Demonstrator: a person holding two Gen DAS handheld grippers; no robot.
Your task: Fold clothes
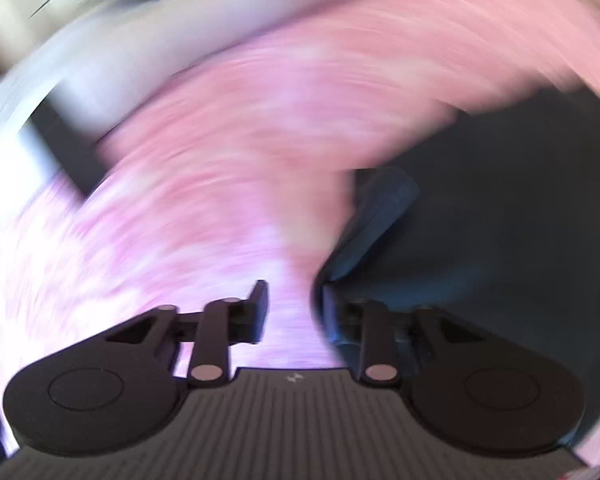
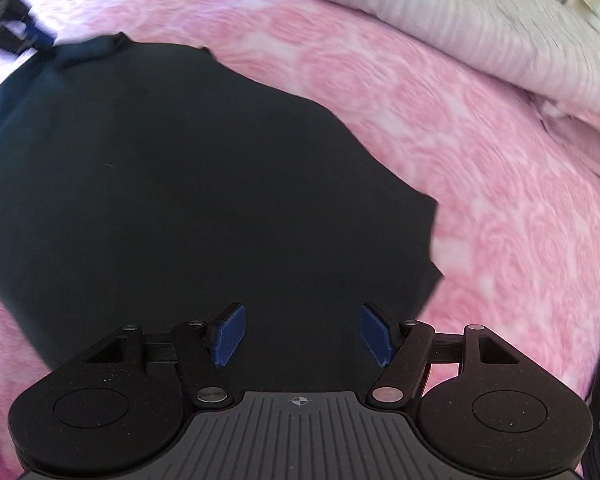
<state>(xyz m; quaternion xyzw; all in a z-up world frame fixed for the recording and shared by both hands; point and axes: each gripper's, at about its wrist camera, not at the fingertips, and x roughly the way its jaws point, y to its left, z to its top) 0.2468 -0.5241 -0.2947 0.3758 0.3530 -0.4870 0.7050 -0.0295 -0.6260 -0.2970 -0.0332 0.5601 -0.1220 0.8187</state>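
One dark garment point(image 2: 172, 184), black or deep navy, lies spread mostly flat on the pink rose-print blanket point(image 2: 480, 152). Looks thin, soft and light: it should drape, slide and bunch rather than hold shape. Best grab is probably an edge or corner, e.g. the jagged right edge near the blanket, not mid-panel.

Right gripper point(image 2: 300, 334) hovers over the garment's near part, jaws wide apart, nothing between the blue pads point(image 2: 230, 334).

Left gripper point(image 1: 292, 312): view badly motion-blurred. Jaws partly open; only blurred pink blanket shows in the gap. A dark fold of fabric point(image 1: 376, 216) sits by the right finger; contact can't be confirmed.

Pale ribbed bedding point(image 2: 500, 36) is heaped beyond the blanket.
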